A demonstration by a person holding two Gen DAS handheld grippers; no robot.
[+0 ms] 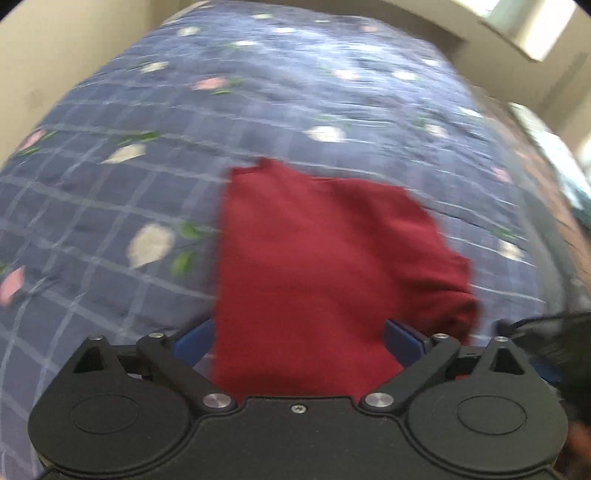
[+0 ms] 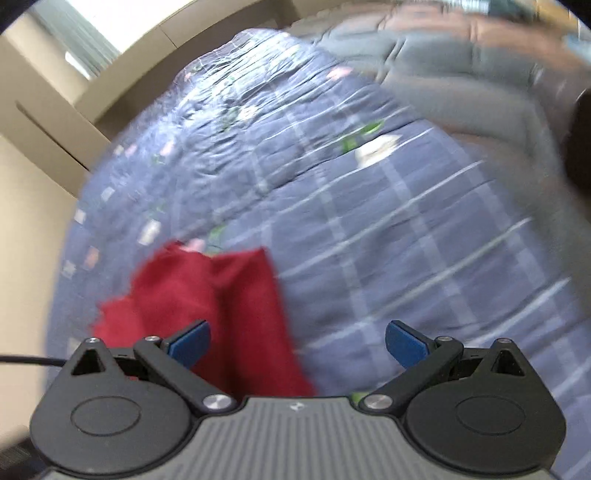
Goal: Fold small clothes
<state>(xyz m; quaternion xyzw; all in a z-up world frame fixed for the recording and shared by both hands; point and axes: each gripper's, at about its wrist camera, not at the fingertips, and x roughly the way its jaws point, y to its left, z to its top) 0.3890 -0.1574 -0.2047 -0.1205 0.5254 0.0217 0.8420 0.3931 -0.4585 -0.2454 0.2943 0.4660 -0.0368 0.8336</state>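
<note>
A dark red garment (image 1: 317,266) lies folded on a blue checked bedspread with flower prints (image 1: 110,206). My left gripper (image 1: 299,343) hovers above its near edge with the blue fingers (image 1: 194,341) spread wide, holding nothing. In the right wrist view the same red garment (image 2: 207,295) lies to the lower left. My right gripper (image 2: 297,345) is open and empty, its left finger (image 2: 190,341) over the cloth and its right finger over the bare bedspread (image 2: 406,258). Both views are blurred by motion.
Beige walls (image 1: 55,55) border the bed on the left. A window (image 1: 532,26) shows at the far right. A grey-brown blanket or pillow (image 2: 461,74) lies at the bed's far side in the right wrist view. A black cable (image 1: 546,325) shows at the right.
</note>
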